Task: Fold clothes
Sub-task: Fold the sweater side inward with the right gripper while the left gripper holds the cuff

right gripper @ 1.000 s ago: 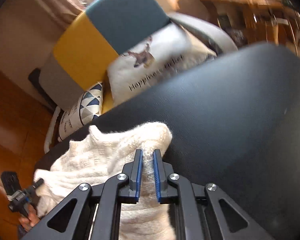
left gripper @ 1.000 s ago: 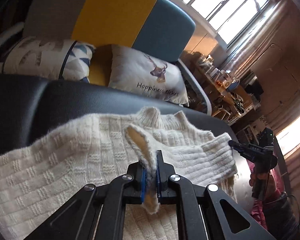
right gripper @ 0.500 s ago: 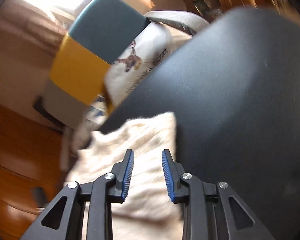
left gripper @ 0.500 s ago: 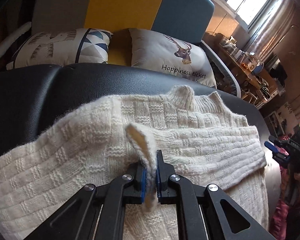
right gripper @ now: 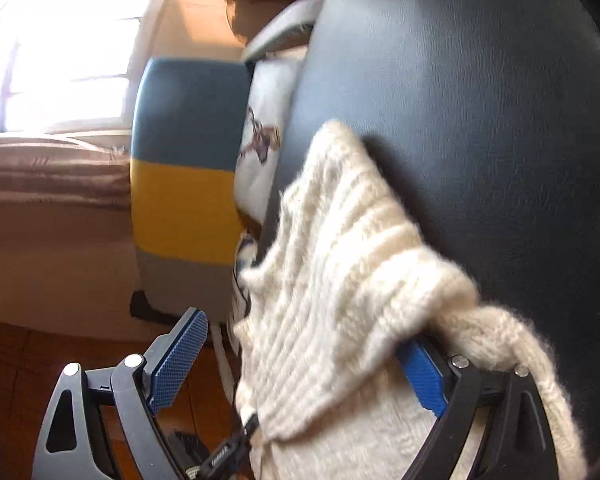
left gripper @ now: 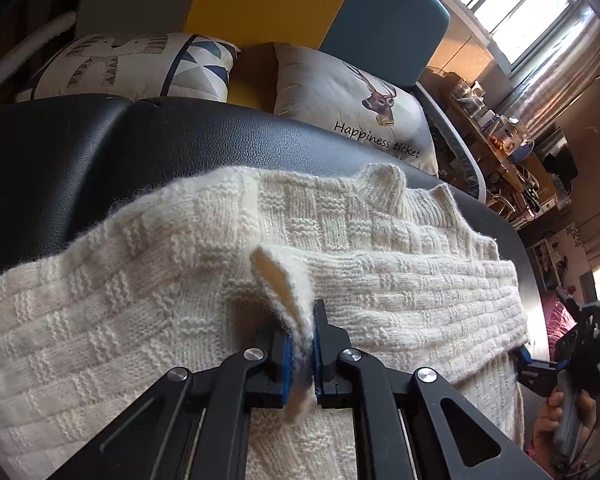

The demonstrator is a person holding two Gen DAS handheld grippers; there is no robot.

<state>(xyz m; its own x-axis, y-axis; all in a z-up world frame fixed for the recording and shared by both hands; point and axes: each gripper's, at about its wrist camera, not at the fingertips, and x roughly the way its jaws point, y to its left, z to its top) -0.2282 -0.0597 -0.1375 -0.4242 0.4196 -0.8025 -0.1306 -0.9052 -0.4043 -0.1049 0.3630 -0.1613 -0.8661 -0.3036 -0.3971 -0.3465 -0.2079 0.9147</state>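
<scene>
While my left tongs pinch a sleeve cuff laid across the sweater, my right tongs gape wide, empty; folding toward 12 o'clock remains.

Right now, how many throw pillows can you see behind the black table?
2. A geometric-print pillow sits at the left, and a deer-print pillow sits to its right, against the sofa back. Others may be hidden.

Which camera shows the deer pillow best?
The left wrist view: the deer pillow shows almost whole, with the deer picture and the words "Happiness ticket". The right wrist view shows only a blurry sliver of it behind the black cushion.
</scene>
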